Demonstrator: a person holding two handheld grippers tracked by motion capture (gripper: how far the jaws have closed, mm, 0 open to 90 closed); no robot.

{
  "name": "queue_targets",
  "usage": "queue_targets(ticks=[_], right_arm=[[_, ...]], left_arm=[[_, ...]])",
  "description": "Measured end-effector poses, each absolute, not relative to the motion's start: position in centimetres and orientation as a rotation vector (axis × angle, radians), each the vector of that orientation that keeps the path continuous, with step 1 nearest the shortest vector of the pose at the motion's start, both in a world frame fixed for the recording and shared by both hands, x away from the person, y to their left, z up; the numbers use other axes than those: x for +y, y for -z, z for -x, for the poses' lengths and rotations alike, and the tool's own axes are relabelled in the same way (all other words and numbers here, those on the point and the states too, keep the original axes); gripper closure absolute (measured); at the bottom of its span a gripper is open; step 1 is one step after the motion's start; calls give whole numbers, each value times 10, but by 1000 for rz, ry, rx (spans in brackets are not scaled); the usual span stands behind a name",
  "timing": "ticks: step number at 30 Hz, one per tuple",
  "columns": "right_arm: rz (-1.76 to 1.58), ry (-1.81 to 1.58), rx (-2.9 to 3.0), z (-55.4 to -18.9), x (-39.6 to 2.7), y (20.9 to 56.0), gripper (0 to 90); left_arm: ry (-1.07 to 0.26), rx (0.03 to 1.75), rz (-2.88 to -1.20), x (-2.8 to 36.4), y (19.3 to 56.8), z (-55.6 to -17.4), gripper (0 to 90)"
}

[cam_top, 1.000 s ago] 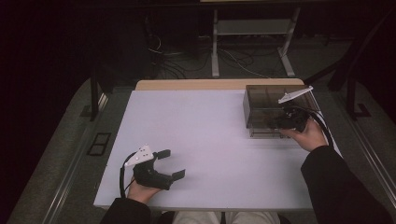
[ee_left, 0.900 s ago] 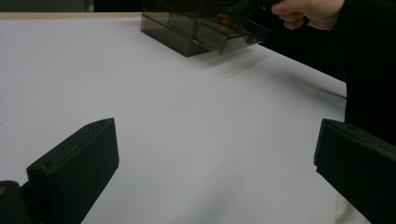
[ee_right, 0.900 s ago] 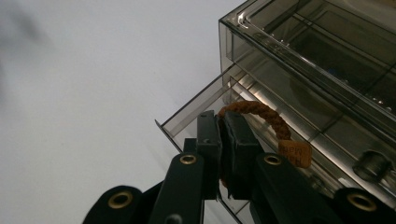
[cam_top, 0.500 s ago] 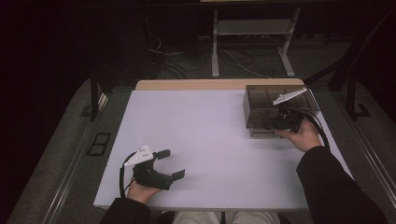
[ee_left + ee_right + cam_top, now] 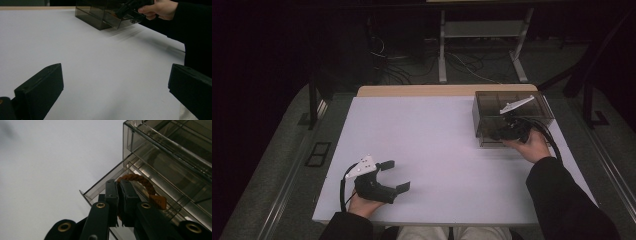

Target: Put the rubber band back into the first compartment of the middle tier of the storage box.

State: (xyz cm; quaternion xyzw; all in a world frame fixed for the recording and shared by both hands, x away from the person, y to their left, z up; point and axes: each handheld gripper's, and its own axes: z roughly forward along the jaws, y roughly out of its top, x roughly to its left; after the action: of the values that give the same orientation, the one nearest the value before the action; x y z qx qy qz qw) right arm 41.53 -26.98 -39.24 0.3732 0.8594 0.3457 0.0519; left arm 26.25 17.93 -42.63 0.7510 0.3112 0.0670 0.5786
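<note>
Pinching a brown braided loop (image 5: pixel 140 181), the right hand-held gripper (image 5: pixel 119 191) sits clenched over the box's (image 5: pixel 512 117) open drawer (image 5: pixel 105 185), far right on the counter (image 5: pixel 437 145); the left hand-held gripper (image 5: pixel 393 175), released, rests well apart.

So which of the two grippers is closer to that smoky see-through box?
Right. The right gripper is at the box, jaws shut on a brown braided loop in its open drawer. The left gripper rests across the table, jaws open.

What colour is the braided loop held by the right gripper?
The loop is orange-brown, with a matching tag; the right gripper view shows it best.
</note>
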Motion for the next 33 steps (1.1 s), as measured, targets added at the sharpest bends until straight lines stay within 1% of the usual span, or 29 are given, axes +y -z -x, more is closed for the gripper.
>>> queue_targets(ticks=[12,16,28,33], right_arm=[[-1154,-1041,2632,-418,-266,403,841],[-1150,-1028,2633,-418,-265,405,822],[-1185,-1015,2570,-412,-268,397,658],[-1227,-1019,2541,-409,-272,390,533]], left_arm=[[-155,728,-1757,179,426,-263,0],[-154,730,-1757,179,426,-263,0],[-153,730,-1763,179,427,-262,0],[-153,731,-1762,179,427,-262,0]])
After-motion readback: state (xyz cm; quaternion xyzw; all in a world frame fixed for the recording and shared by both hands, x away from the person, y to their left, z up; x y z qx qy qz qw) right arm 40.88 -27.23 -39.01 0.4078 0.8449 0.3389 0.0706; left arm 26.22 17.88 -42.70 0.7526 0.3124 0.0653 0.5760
